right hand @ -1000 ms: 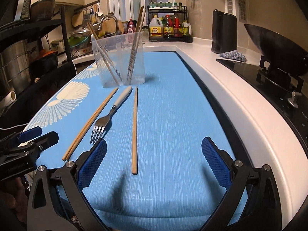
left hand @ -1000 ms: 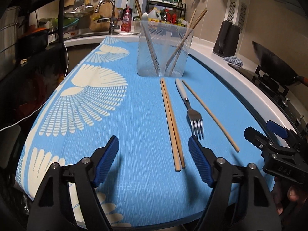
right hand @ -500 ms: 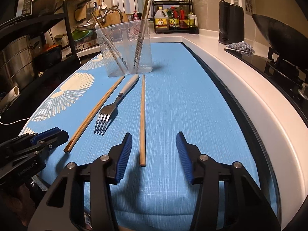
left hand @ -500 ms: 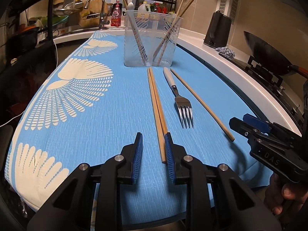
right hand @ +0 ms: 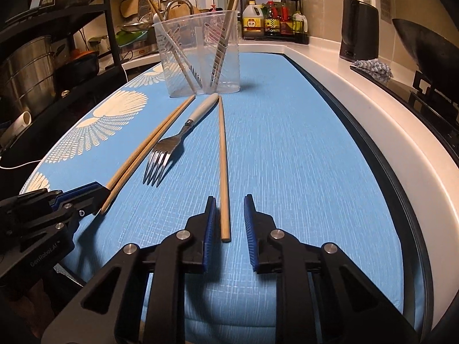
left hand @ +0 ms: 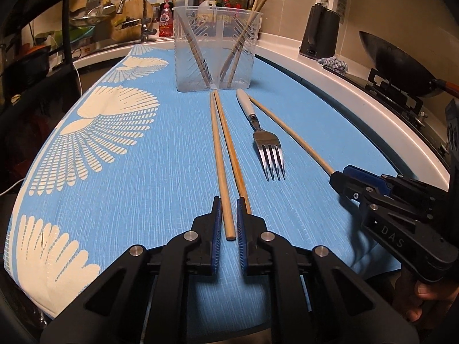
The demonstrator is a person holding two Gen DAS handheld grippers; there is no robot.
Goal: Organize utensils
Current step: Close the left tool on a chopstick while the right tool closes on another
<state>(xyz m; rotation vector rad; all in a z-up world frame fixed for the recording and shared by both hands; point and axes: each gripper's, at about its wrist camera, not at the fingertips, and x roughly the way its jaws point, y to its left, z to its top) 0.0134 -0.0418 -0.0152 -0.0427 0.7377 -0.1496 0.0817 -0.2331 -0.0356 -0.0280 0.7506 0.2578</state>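
On mat (left hand: pixel 143 200): three chopsticks (left hand: pixel 221 157), one fork (left hand: pixel 268 143).

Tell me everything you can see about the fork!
The fork lies flat on the blue mat, between the pair of chopsticks and the single chopstick. It has four shiny metal tines pointing toward the cameras and a pale, smooth handle pointing toward the clear plastic holder. Neither gripper touches it.
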